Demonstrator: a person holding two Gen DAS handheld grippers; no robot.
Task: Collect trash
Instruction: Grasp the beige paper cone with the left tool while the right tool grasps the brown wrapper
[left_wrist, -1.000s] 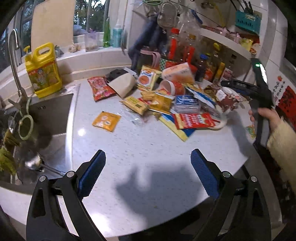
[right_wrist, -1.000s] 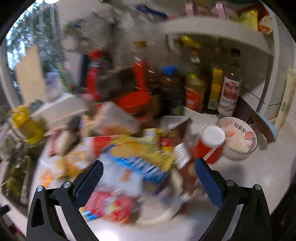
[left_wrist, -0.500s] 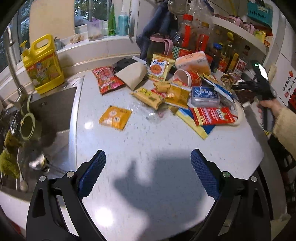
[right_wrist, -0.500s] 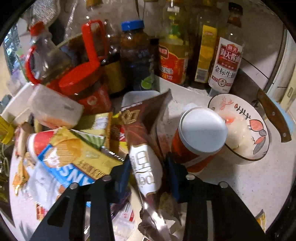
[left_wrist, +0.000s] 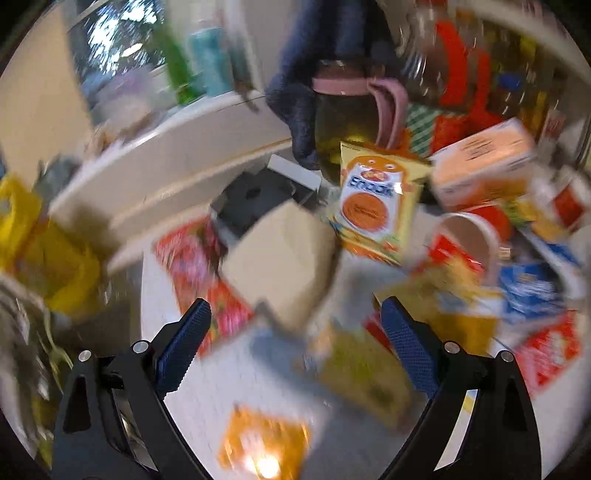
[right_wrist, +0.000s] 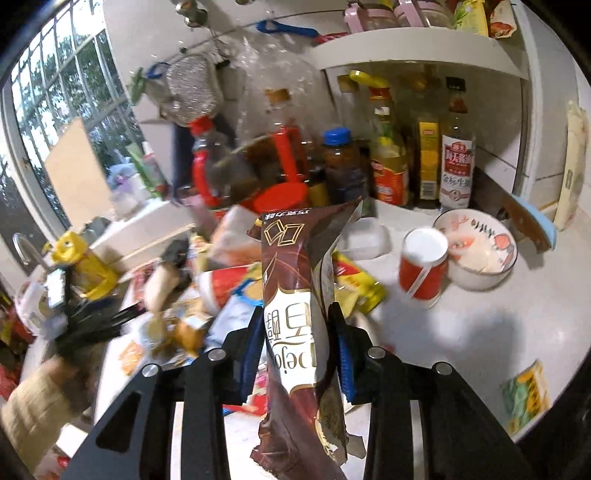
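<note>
Both blue pads of the right gripper clamp a brown chocolate wrapper, held upright and lifted clear of the white tabletop — beyond it lie a red cup and a painted bowl. Over the blurred litter, the left gripper hangs spread wide and empty above a beige packet — a yellow snack bag lies further back.

You are in a small kitchen in daylight.
A window with trees behind sits left, a white shelf hangs on a pale wall, maybe tiled, over the white counter.
</note>
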